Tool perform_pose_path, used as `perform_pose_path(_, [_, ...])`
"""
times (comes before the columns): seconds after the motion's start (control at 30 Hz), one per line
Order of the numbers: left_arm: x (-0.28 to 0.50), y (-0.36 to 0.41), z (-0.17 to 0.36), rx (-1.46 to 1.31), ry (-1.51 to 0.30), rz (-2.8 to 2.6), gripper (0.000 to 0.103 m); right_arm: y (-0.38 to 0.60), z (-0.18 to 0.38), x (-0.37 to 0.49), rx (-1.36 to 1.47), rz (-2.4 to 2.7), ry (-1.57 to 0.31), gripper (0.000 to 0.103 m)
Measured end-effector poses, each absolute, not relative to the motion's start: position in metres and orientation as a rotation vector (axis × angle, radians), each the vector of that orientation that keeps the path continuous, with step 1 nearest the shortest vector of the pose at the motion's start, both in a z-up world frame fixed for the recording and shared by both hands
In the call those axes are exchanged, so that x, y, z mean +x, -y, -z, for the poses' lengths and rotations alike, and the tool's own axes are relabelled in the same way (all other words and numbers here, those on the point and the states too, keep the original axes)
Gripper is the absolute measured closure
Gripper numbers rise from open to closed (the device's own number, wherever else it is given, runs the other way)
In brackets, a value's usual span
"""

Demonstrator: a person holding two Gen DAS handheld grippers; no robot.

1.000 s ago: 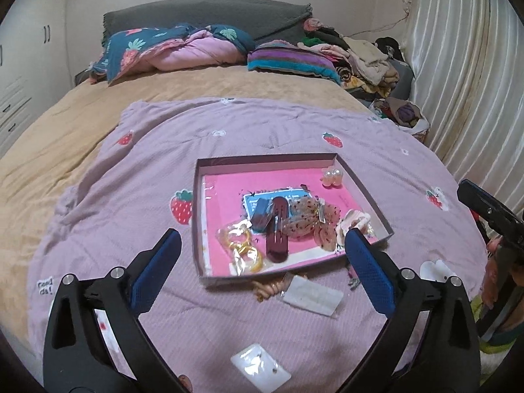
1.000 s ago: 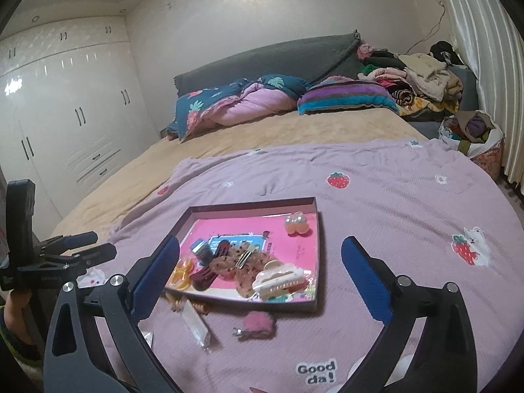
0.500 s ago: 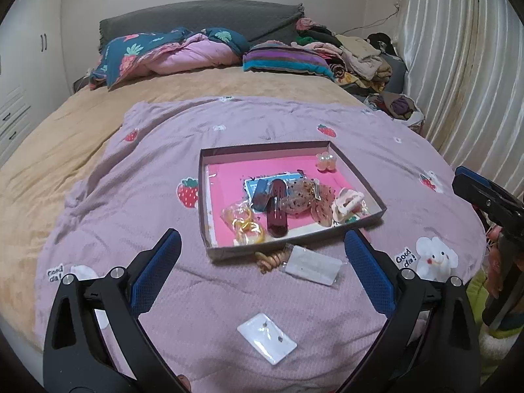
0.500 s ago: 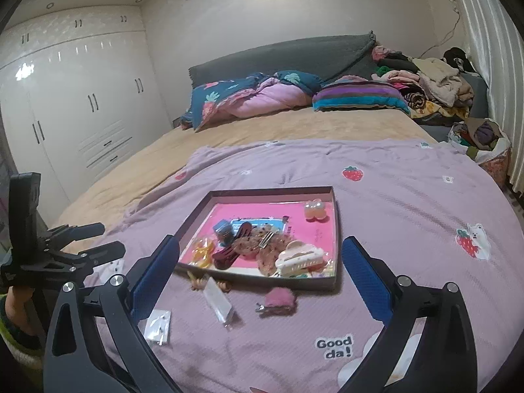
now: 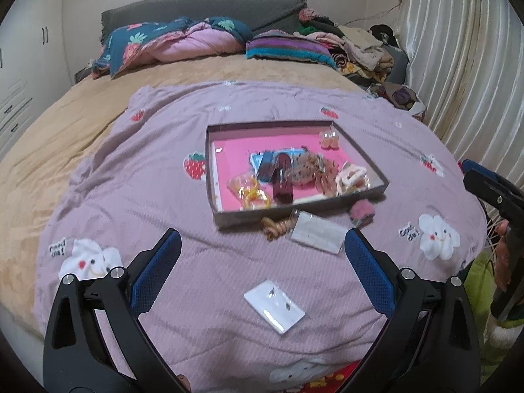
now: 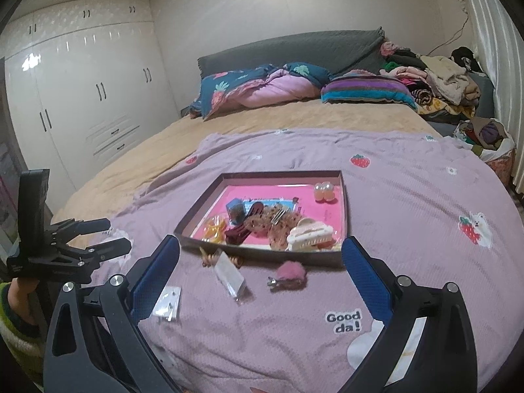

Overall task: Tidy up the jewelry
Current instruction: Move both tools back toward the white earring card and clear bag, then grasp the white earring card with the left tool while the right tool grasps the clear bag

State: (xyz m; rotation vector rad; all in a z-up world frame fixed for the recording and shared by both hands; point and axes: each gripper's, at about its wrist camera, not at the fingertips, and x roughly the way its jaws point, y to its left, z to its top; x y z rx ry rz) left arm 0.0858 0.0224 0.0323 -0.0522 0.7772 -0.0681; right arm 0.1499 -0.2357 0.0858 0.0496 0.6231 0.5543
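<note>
Both hand-held grippers held back from the work, well apart from every item: left hand-held gripper [image 5: 262,262] spread wide and empty, right hand-held gripper [image 6: 260,265] likewise wide with nothing between the pads.

Most of the jewelry already piled in the shallow pink-lined tray [image 5: 363,193] on the purple blanket [image 5: 137,196] of the bed. 4 pieces left outside, all near the tray's front wall:

- Small white earring card [image 5: 274,306], flat on the blanket, nearest the left hand-held gripper. Probably very light and thin, glossy, hard to get under on soft cloth; best taken by 1 edge or corner, pressing slightly into the blanket. Studs on it likely delicate.
- Clear packet [image 5: 317,232], just beside the tray wall. Likely limp and slippery; pinch across a short end.
- Tan coiled hair tie [image 5: 276,226], touching or nearly touching the packet and the tray wall. Springy, soft, forgiving; grip anywhere across the coil.
- Pink fluffy clip [image 6: 290,271], in front of the tray's right part. Fur soft and compressible, so a grasp on the metal clip end looks surer than on the pompom.

Blanket soft and wrinkled, so some give under any downward press.
</note>
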Motion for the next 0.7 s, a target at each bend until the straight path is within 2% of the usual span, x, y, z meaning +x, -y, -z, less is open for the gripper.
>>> perform_pose_path(0.7, [0.069,-0.041,0.022,-0.122,-0.911,0.082,0.010,0.212,-0.047,0.148,-0.035,-0.558,-0.711,0.004])
